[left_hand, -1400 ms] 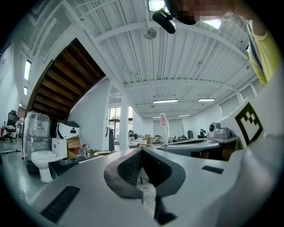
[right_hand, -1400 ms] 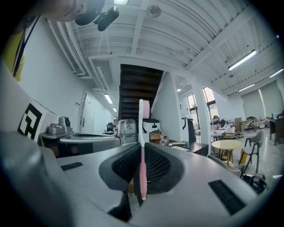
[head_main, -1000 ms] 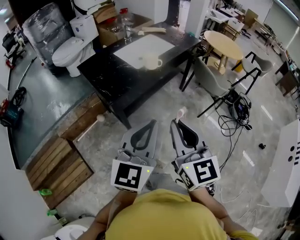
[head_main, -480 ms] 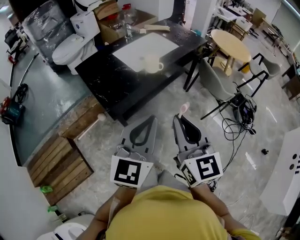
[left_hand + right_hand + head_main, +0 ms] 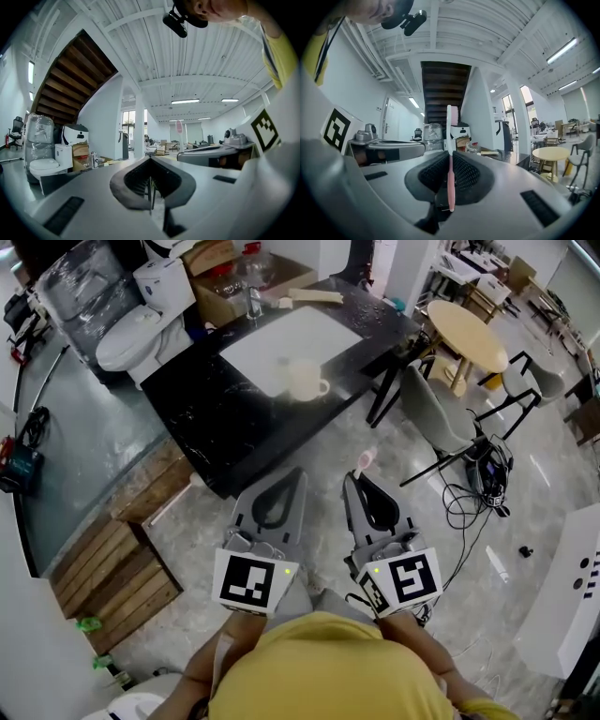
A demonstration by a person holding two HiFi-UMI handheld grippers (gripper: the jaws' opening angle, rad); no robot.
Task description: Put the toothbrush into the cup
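Observation:
A pink toothbrush [image 5: 450,159] stands upright between the jaws of my right gripper [image 5: 450,161], which is shut on it; its head [image 5: 364,461] sticks out past the jaw tips in the head view. My right gripper [image 5: 358,482] and my left gripper [image 5: 292,479] are held side by side above the grey floor, short of the table. My left gripper [image 5: 151,180] is shut with nothing in it. A cream cup [image 5: 304,380] with a handle stands on the white mat [image 5: 281,338] on the black table [image 5: 202,404], well ahead of both grippers.
A toilet [image 5: 141,320] and a cardboard box [image 5: 220,287] stand behind the table. A grey chair [image 5: 436,423] and a round wooden table [image 5: 464,334] are to the right, with cables [image 5: 473,493] on the floor. Wooden pallets [image 5: 112,559] lie at the left.
The view has shifted closer to the black table, so the table and cup sit lower in the head view. Both grippers keep the same pose and hold.

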